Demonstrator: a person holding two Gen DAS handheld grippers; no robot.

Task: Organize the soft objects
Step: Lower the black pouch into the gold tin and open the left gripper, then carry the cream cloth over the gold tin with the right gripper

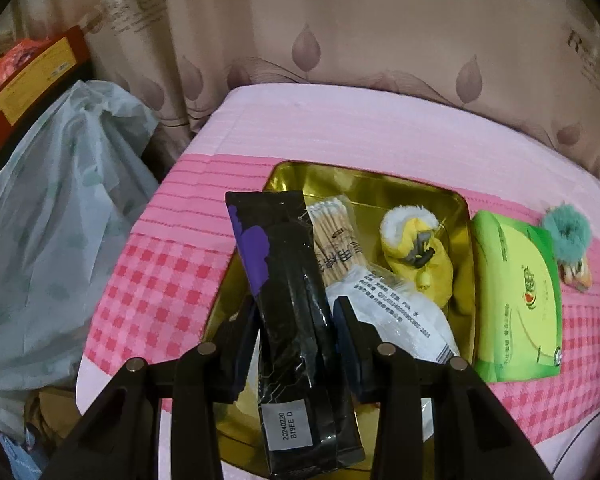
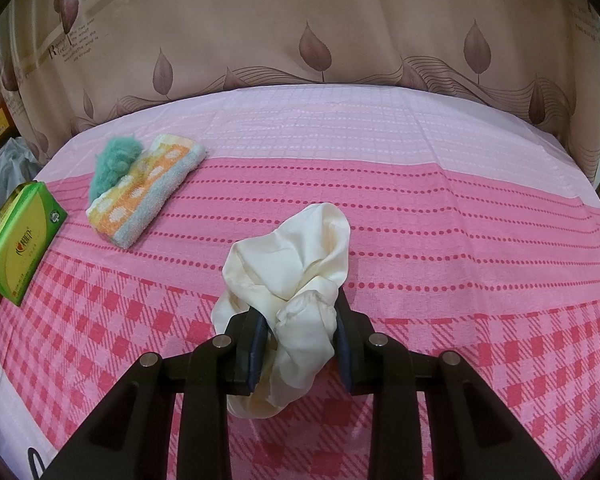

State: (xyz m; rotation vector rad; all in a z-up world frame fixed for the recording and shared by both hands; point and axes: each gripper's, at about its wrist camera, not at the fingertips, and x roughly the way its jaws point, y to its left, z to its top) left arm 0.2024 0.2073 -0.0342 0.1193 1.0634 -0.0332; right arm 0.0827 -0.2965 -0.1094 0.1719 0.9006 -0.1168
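Two grips loaded. Left gripper (image 1: 296, 320) clamps the black packet (image 1: 288, 300), its long axis running along the fingers, hanging over the gold tin (image 1: 452, 208). Right gripper (image 2: 298, 334), farther off, pinches the cream cloth (image 2: 292, 272) above the bedspread (image 2: 460, 220).

- A beige curtain (image 2: 300, 20) printed with brown leaf shapes and lines of English text hangs behind the table.
- A pink tablecloth (image 2: 460, 208) covers the surface: pale at the far edge, dotted stripes mid-way, checks nearest.
- At far left, a pale plastic bag (image 1: 60, 208) slumps beside an orange-red box (image 1: 32, 76).
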